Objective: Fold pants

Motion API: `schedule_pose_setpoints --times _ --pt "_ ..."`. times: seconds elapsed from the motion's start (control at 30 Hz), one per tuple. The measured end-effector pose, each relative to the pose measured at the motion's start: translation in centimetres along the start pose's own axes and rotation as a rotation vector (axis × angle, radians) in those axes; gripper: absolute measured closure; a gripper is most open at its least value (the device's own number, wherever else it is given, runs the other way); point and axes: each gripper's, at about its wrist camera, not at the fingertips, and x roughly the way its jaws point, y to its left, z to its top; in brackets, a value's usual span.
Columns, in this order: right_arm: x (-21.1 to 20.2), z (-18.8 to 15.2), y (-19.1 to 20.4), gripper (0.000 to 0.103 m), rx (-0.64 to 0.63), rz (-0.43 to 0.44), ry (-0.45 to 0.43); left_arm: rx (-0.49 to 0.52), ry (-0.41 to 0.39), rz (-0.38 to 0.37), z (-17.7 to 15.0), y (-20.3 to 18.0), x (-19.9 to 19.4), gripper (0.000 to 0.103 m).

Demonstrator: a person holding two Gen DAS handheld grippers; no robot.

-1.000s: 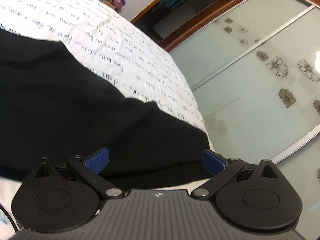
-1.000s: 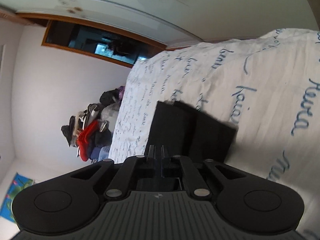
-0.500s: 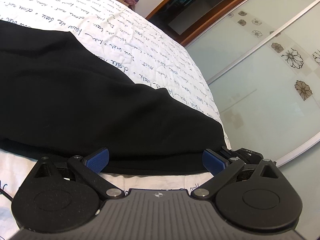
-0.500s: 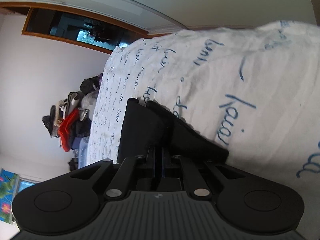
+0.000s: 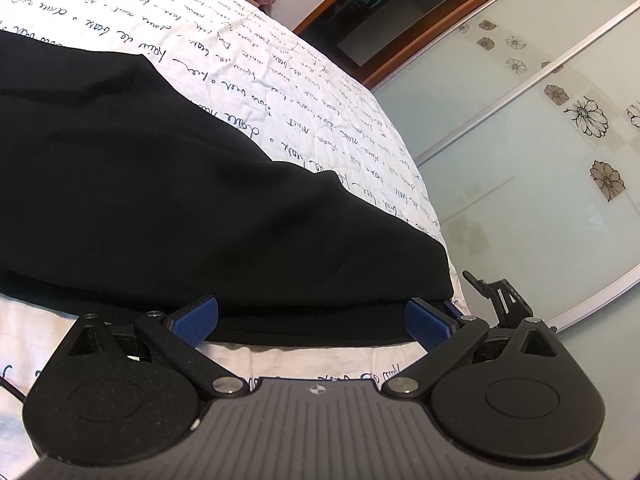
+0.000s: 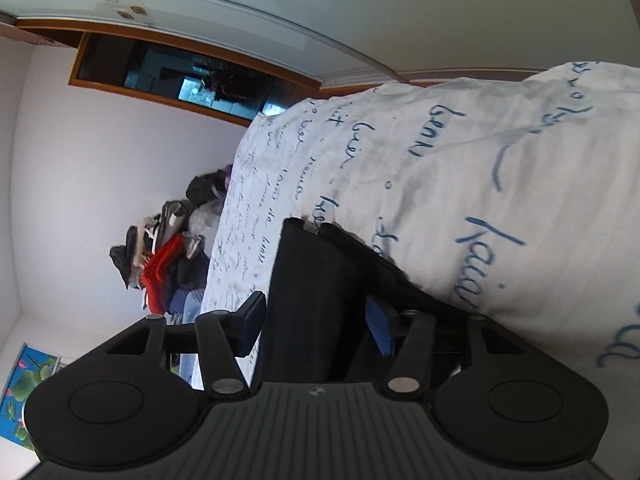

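Black pants (image 5: 192, 200) lie spread on a white bedspread with blue handwriting (image 5: 280, 80). My left gripper (image 5: 312, 322) is open, its blue pads on either side of the near edge of the pants, holding nothing. In the right wrist view the pants (image 6: 316, 292) appear as a folded black stack on the bed. My right gripper (image 6: 316, 328) is open, with the end of the stack between its blue pads (image 6: 380, 328). The right gripper's body also shows at the bed's right edge in the left wrist view (image 5: 500, 300).
A sliding wardrobe with frosted glass and flower prints (image 5: 540, 140) stands past the bed's right edge. A dark wood-framed opening (image 6: 192, 84) is beyond the bed. A pile of clothes, some red (image 6: 164, 264), lies on the floor at the far end.
My right gripper was shut on the pants and has now opened. My left gripper stayed open and moved lower along the pants' edge, nearer the bed.
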Motion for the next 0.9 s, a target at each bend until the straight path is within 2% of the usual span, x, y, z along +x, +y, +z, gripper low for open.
schedule_pose_setpoints --times 0.13,0.27,0.4,0.5,0.57,0.63,0.73,0.9 --pt "0.3 -0.4 0.5 0.048 -0.023 0.048 0.003 -0.015 -0.006 0.008 0.0 0.4 -0.2 0.002" --pt "0.9 -0.8 0.9 0.049 -0.052 0.031 0.04 -0.069 0.002 -0.032 0.2 0.8 0.1 0.002" --pt "2.2 -1.1 1.3 0.05 -0.083 0.027 0.09 -0.295 0.05 -0.164 0.2 2.1 1.6 0.002" --pt "2.6 -0.7 1.1 0.06 -0.064 0.027 0.039 -0.407 0.071 -0.202 -0.3 2.2 3.0 0.002" --pt "3.0 -0.7 1.0 0.066 -0.057 0.026 0.033 -0.463 0.081 -0.2 -0.7 2.3 4.0 0.002" --pt "3.4 -1.1 1.3 0.066 -0.096 0.033 0.056 -0.519 0.084 -0.165 -0.8 3.0 4.9 0.002" --pt "3.3 -1.1 1.1 0.066 -0.084 0.055 0.065 -0.587 0.054 -0.148 -0.2 3.7 5.3 0.002" --pt "3.1 -0.8 0.3 0.067 -0.044 0.082 0.086 -0.599 0.023 -0.082 0.5 3.9 6.1 0.005"
